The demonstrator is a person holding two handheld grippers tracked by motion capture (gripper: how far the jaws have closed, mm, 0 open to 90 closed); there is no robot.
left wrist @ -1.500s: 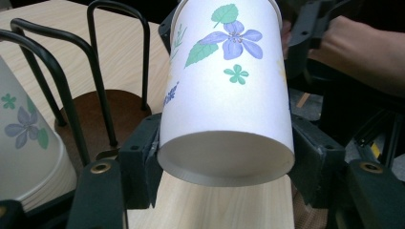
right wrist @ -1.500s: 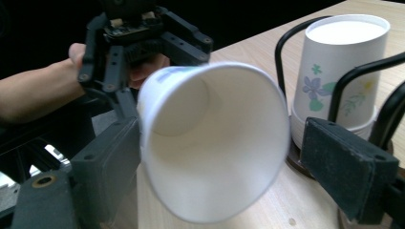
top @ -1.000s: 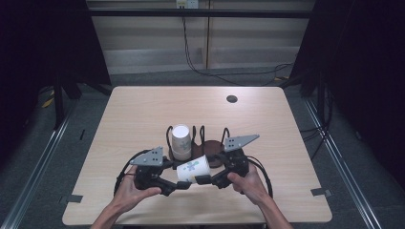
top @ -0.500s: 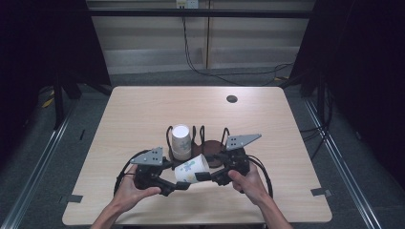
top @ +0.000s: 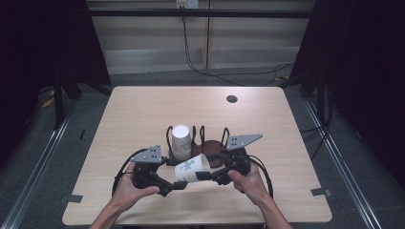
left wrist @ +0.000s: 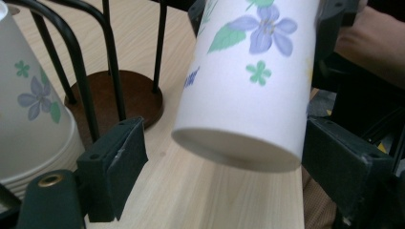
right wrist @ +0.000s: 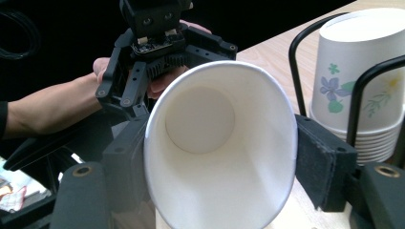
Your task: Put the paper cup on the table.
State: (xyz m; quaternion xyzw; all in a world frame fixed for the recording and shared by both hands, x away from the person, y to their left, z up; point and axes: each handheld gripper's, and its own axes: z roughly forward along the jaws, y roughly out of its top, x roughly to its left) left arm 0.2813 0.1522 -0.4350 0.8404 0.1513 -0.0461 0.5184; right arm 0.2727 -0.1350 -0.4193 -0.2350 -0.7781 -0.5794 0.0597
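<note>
Right gripper (top: 204, 175) is clamped on the rim end of a flowered paper cup (top: 192, 168), holding it sideways above the table (top: 143, 114). Left gripper (top: 177, 185) has its jaws spread around the cup's base, the left jaw clear of it. Behind, a cup stack (top: 181, 141) sits in a wire rack (top: 210, 143).

White paper cup (top: 192, 168) with blue flowers and green leaves printed on its wall (left wrist: 248, 76); lying on its side above the table, base toward the person's left, open mouth toward the right. Mouth rim pressed slightly oval (right wrist: 219, 143); inside plain white, empty. Stack of matching cups (top: 181, 141) just behind it, upside down, bases up, nested rims showing at the bottom (right wrist: 363, 138). Stack standing among the black wire loops of a holder (top: 203, 138) with a round brown base (left wrist: 119, 98), near the table's middle.
</note>
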